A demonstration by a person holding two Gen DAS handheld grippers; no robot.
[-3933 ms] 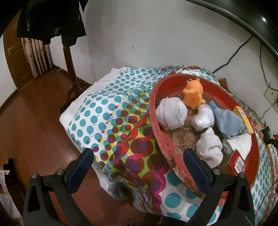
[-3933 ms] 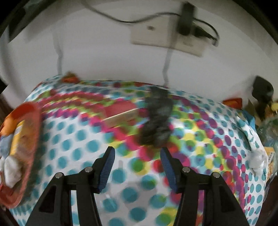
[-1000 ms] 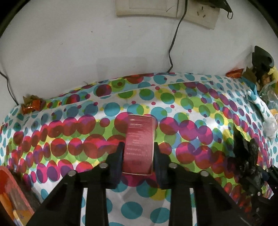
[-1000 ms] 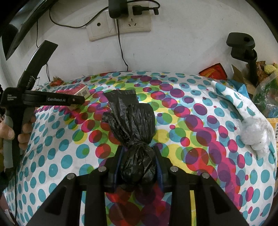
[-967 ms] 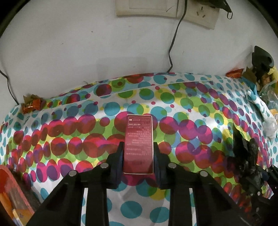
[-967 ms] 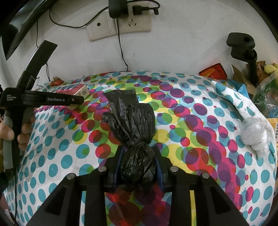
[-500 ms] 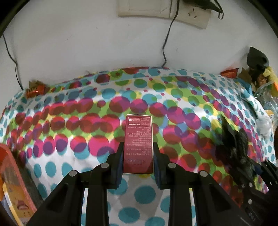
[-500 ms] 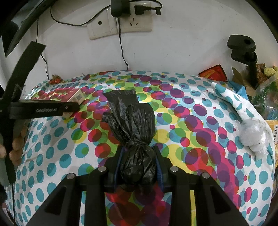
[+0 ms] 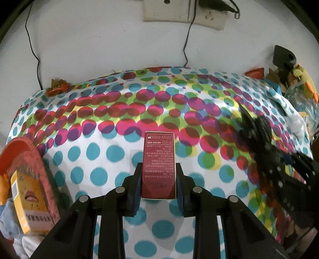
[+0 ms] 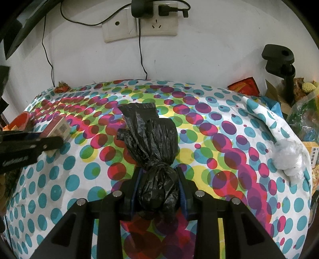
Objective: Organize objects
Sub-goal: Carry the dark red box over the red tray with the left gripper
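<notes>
Left gripper [image 9: 159,184] — jaws clamped on a red box [image 9: 159,165], held above the dotted cloth [image 9: 111,151]. Right gripper [image 10: 159,186] — jaws clamped on a knotted black bag [image 10: 153,147]. Red tray [image 9: 37,159] at far left.

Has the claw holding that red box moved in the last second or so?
Yes. The left claw, shut on the red box, has shifted left: the wall socket slid right and the red basket came further into view.
</notes>
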